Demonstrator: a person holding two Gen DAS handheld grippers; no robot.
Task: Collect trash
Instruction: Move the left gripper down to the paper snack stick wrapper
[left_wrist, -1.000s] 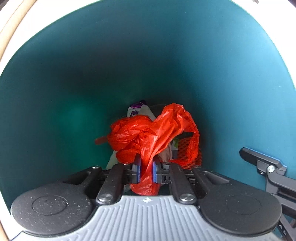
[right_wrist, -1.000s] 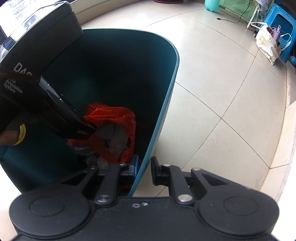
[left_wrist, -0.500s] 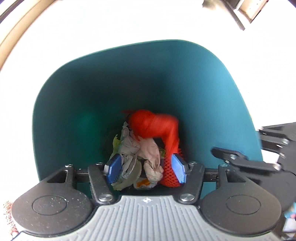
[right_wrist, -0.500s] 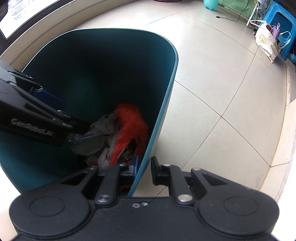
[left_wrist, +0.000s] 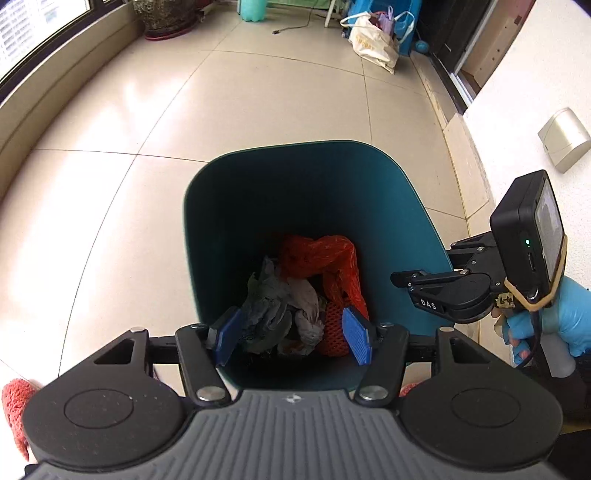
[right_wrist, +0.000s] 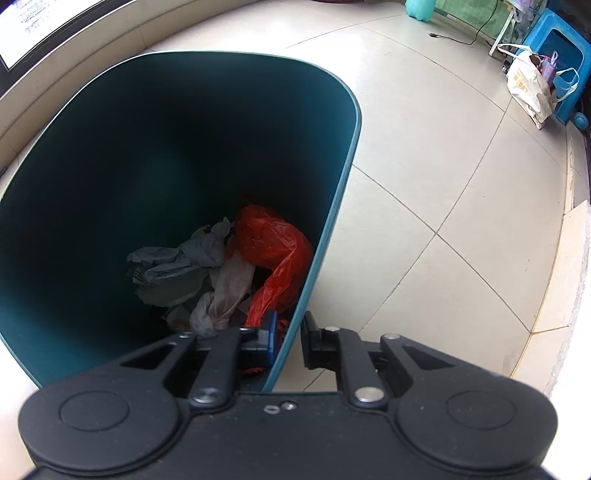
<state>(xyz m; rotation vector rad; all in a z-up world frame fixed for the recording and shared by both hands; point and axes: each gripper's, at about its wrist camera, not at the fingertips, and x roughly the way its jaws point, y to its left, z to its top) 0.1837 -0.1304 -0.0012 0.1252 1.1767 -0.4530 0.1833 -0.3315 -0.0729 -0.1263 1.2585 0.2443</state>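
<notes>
Change: left gripper (left_wrist: 291, 336) was inside the bin clamped on the red plastic bag (left_wrist: 325, 258) a second ago; now it's up above the rim and the bag sits in the bin. Right gripper (right_wrist: 288, 341) is in the same place on the rim.
Left jaws: spread wide, blue pads (left_wrist: 356, 341) apart, nothing between them, held over the near edge of the bin opening.
Right jaws: clamped on the teal trash bin (right_wrist: 343, 192) wall at its right rim, one finger inside, one outside.
Red bag: at the bin bottom, toward the right wall, crumpled, partly draped over the other trash.
Grey wads: crumpled grey paper or plastic (right_wrist: 192, 266), just left of the red bag and touching it.
Orange mesh: orange net piece (left_wrist: 334, 328) under the red bag near the front wall; only a part shows.
Bin: upright on the beige tiled floor (left_wrist: 258, 92).
Right hand: blue glove (left_wrist: 569, 314) on the right gripper's handle, seen at the right edge of the left view.
Background: white tote bag (right_wrist: 528, 88) against a blue stool (right_wrist: 561, 48), well away from the bin.
</notes>
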